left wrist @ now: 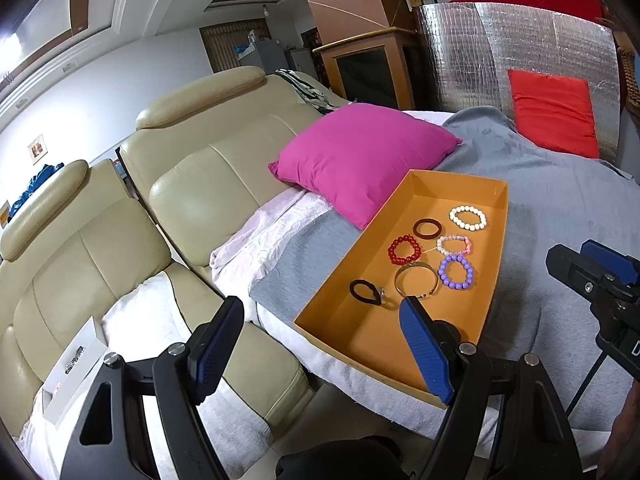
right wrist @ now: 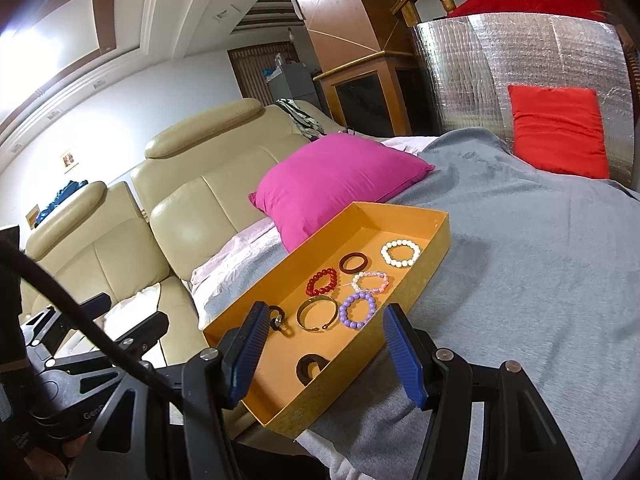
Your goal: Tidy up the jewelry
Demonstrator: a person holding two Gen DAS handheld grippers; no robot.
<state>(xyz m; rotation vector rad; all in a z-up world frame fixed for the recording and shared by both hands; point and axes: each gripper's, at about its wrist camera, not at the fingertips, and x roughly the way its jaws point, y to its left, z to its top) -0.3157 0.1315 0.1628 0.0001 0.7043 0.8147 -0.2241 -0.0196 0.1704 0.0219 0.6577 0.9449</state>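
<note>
An orange tray (left wrist: 460, 179) (right wrist: 404, 209) lies on a grey blanket. In it are a white bead bracelet (left wrist: 454, 216) (right wrist: 385, 254), a dark brown bangle (left wrist: 418, 229), a red bead bracelet (left wrist: 392, 249), a pink-and-white bracelet (left wrist: 441, 245), a purple bead bracelet (left wrist: 442, 276) (right wrist: 343, 313), a gold bangle (left wrist: 416, 266) (right wrist: 316, 299) and a black hair tie (left wrist: 354, 290). A second dark ring (right wrist: 305, 365) rests near the tray's front. My left gripper (left wrist: 320, 340) is open and empty at the tray's near left edge. My right gripper (right wrist: 326, 352) hangs open over the tray's near corner, touching nothing.
A pink pillow (left wrist: 360, 156) lies just behind the tray and a red pillow (left wrist: 554, 114) leans on a silver foil panel (left wrist: 480, 48). A beige leather sofa (left wrist: 180, 184) is to the left, with a white box (left wrist: 76, 364) on its seat. The grey blanket (right wrist: 540, 272) spreads to the right.
</note>
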